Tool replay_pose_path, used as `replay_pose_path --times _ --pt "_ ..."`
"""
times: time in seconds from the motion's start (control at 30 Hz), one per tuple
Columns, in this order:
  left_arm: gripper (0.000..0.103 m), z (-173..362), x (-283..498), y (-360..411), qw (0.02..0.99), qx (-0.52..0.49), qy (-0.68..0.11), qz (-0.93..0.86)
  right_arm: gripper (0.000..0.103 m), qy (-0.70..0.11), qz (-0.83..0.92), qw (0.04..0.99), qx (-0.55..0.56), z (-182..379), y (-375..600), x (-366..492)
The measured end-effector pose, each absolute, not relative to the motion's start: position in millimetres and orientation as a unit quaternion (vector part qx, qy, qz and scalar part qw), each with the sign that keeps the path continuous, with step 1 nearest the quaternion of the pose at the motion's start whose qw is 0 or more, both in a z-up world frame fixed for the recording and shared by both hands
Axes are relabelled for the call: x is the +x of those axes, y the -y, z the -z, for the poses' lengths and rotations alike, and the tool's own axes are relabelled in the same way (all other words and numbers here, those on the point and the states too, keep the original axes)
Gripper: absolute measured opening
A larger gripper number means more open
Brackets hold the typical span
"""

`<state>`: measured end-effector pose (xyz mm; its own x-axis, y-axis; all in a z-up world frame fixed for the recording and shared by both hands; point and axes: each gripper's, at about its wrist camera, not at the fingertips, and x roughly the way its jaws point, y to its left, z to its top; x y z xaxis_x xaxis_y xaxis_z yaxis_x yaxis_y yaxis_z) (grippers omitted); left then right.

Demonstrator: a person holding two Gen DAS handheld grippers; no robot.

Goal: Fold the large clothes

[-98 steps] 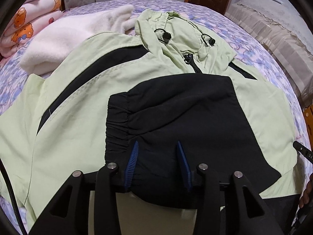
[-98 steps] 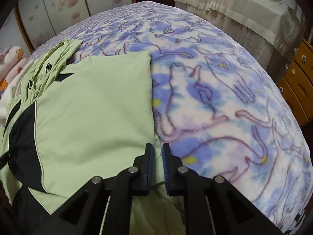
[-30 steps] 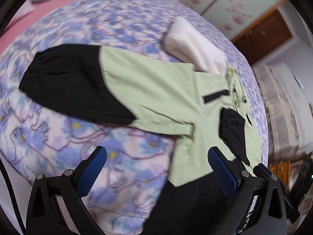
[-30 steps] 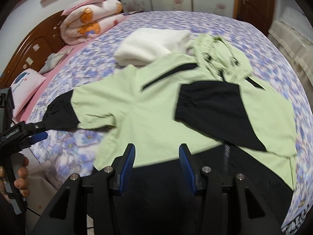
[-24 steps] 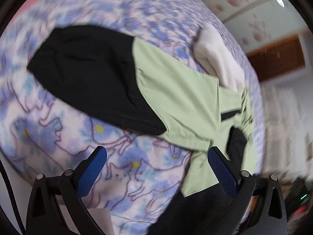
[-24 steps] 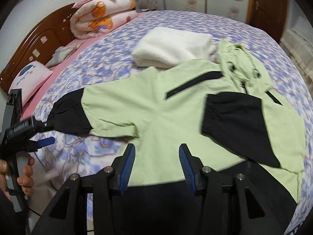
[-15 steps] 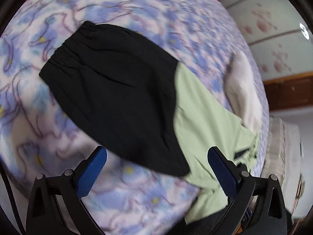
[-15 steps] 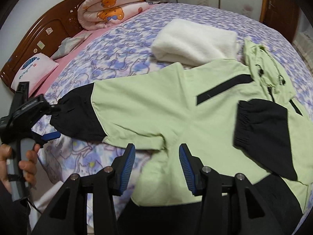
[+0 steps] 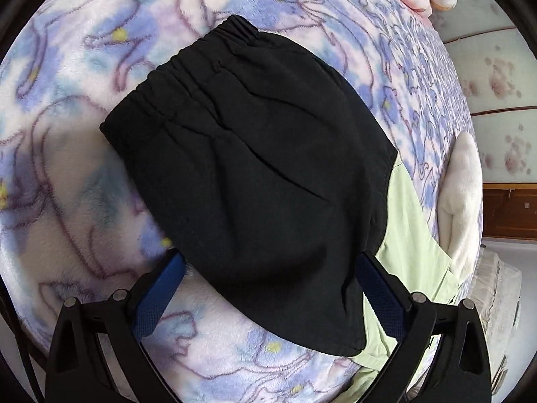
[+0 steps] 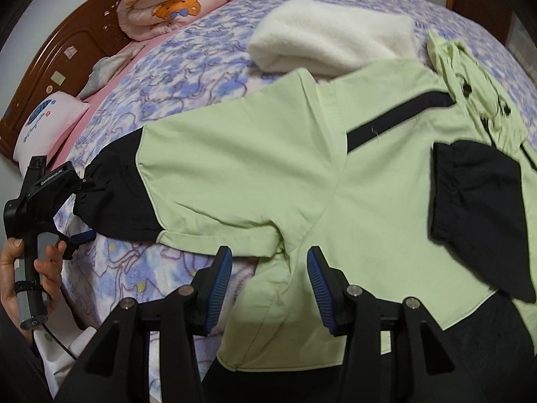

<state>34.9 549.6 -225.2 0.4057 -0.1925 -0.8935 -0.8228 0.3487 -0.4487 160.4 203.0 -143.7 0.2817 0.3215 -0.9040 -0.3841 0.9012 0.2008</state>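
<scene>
A light green jacket [image 10: 335,174] with black sleeve ends and hem lies flat on the bed. Its right sleeve is folded across the chest, black cuff [image 10: 476,208] on top. The other sleeve stretches out to the left; its black end [image 9: 255,174] fills the left wrist view. My left gripper [image 9: 268,288] stands wide open just over that black end, one finger on each side. It also shows at the sleeve's cuff, as the left gripper [image 10: 84,210] held by a hand. My right gripper [image 10: 270,278] is open above the jacket's underarm, pads off the cloth.
A folded white fleece [image 10: 335,40] lies beyond the jacket's shoulder. A rolled pink quilt [image 10: 167,3] and a pillow [image 10: 43,124] sit by the wooden headboard [image 10: 67,57]. The bed's near edge runs just below the outstretched sleeve. A flowered blanket [image 9: 84,168] covers the bed.
My left gripper has rolled and dropped close to the black sleeve end, which now fills its view. My right gripper has sunk and shifted left, from over the hem to the underarm.
</scene>
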Motion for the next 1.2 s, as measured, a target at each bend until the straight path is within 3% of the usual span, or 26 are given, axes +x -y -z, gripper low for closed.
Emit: replay_pose_path --times 0.1,0.2,0.27,0.3,0.4,0.57,0.73,0.9,0.97,1.07,1.13,1.2 --pt "0.099 228 41 -547 0.658 -0.507 -0.502 -0.242 0.047 -0.566 -0.217 0.795 -0.022 154 -199 158" --pt "0.070 232 61 -537 0.665 -0.441 -0.543 -0.262 0.047 -0.574 -0.214 0.790 -0.013 160 -192 154" --pt "0.041 228 66 -531 0.678 -0.420 -0.545 -0.260 0.047 -0.576 -0.213 0.789 -0.005 161 -186 151" --pt "0.009 221 68 -529 0.694 -0.419 -0.530 -0.250 0.047 -0.575 -0.212 0.790 0.000 161 -181 149" --pt "0.002 207 67 -523 0.717 -0.421 -0.501 -0.240 0.047 -0.572 -0.205 0.794 0.013 160 -163 142" --pt "0.001 140 76 -460 0.823 -0.322 -0.415 -0.218 0.047 -0.574 -0.188 0.796 0.047 160 -122 133" --pt "0.001 75 102 -322 0.901 -0.217 -0.365 -0.091 0.047 -0.559 -0.155 0.809 0.098 150 -64 126" --pt "0.002 90 129 -198 0.901 -0.170 -0.398 0.031 0.047 -0.539 -0.100 0.821 0.160 148 6 121" --pt "0.009 118 136 -166 0.886 -0.158 -0.433 0.049 0.047 -0.537 -0.080 0.823 0.166 151 28 119" --pt "0.031 166 145 -132 0.855 -0.136 -0.497 0.055 0.047 -0.536 -0.059 0.825 0.167 155 55 113" --pt "0.052 185 137 -123 0.842 -0.130 -0.522 0.049 0.047 -0.533 -0.050 0.828 0.168 156 67 110" --pt "0.061 190 137 -128 0.834 -0.147 -0.529 0.055 0.047 -0.527 -0.048 0.832 0.168 157 77 110"
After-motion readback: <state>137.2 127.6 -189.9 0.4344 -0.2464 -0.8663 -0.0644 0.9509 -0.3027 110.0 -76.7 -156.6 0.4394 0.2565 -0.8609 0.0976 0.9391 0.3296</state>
